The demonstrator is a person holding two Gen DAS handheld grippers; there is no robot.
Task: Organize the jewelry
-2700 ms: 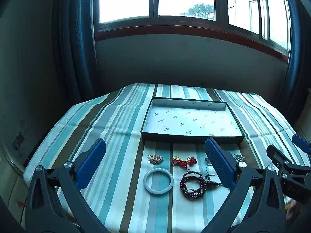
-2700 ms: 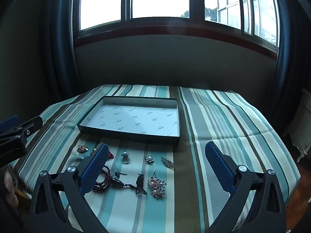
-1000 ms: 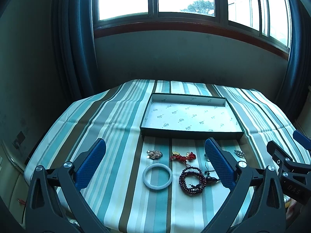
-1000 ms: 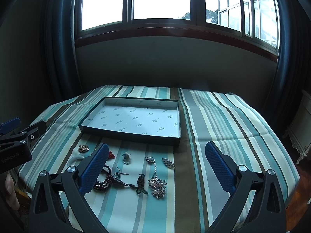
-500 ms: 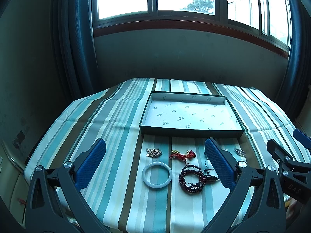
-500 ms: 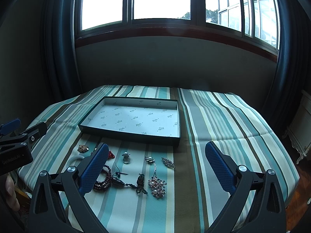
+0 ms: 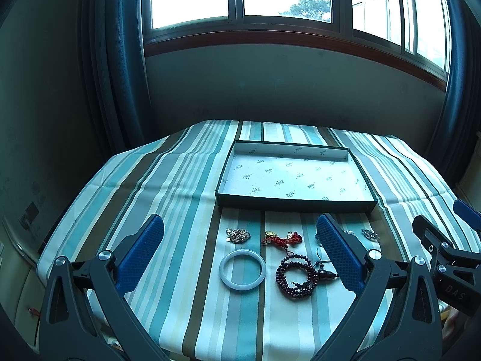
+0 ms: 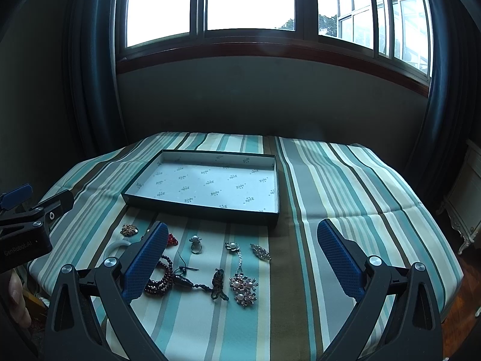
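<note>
Since the earlier views, almost nothing has changed: both cameras have drifted only slightly, and every piece of jewelry lies where it lay, so sorting has not yet begun. The shallow dark-walled rectangular box with white printed lining [image 7: 296, 180] sits empty on the striped teal-and-brown cloth of the desk [image 7: 180, 186]. On the near side of the box lie the pale translucent bangle [image 7: 242, 273], the coiled dark red bead strand [image 7: 296, 276], the red knotted cord charm [image 7: 281, 238] and the small gold filigree brooch [image 7: 237, 235]; toward the box's right end lie the pearl ring [image 8: 195, 243] and the pearl-and-crystal flower pendant [image 8: 243, 288]. The left claw [image 7: 240, 255] hovers above the bangle (jaws spread wide, holding nothing). The right claw [image 8: 240, 255] hangs likewise agape and empty over the pendant.
</note>
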